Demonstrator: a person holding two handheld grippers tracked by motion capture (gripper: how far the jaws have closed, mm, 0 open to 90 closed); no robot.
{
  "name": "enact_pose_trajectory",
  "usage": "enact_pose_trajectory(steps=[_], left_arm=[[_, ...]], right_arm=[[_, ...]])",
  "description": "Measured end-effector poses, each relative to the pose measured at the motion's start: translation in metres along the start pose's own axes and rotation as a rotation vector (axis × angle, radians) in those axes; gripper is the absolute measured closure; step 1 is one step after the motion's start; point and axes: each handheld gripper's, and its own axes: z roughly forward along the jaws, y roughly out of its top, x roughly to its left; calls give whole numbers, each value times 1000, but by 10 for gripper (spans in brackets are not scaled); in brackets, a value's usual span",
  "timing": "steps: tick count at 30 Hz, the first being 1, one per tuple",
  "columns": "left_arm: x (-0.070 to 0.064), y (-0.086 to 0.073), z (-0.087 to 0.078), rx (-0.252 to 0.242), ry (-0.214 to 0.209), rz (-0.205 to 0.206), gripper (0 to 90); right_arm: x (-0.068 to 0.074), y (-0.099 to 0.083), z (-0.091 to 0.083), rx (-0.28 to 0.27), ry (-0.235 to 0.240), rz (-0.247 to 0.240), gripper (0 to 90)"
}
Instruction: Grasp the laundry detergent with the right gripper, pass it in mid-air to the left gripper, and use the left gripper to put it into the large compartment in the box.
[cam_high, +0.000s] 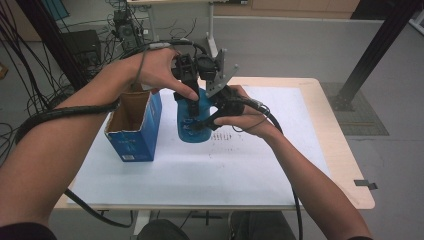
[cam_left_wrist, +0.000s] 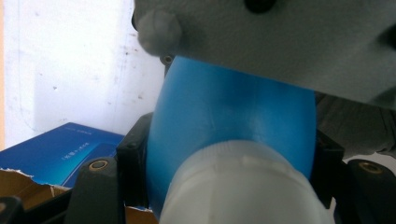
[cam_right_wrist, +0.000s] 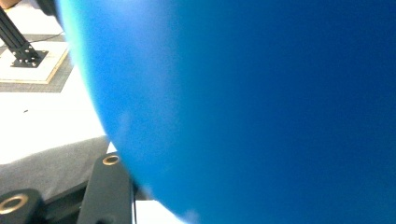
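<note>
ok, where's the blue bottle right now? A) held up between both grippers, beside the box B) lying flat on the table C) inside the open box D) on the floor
A: the high view shows the blue bottle held above the white table cover with the left gripper at its top and the right gripper at its side, next to the open blue box.

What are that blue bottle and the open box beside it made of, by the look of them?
The bottle looks like smooth plastic: an even blue, softly glossy skin with a whitish, ribbed cap, probably plastic too. The box looks like printed cardboard: blue outside, raw brown inside, with a torn, fibrous top edge.
</note>
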Motion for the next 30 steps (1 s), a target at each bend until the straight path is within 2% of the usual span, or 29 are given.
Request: enact_pose_trajectory(steps=[14, 18, 30], left_arm=[[1, 2, 1, 11, 0, 5, 360], [0, 3, 2, 21, -3, 4, 361], [-1, 4, 2, 10, 13, 14, 362]], right_arm=[[-1, -2, 0, -2, 7, 6, 427], [-1, -2, 1, 1, 5, -6, 426], [-2, -3, 1, -1, 0, -4, 425]])
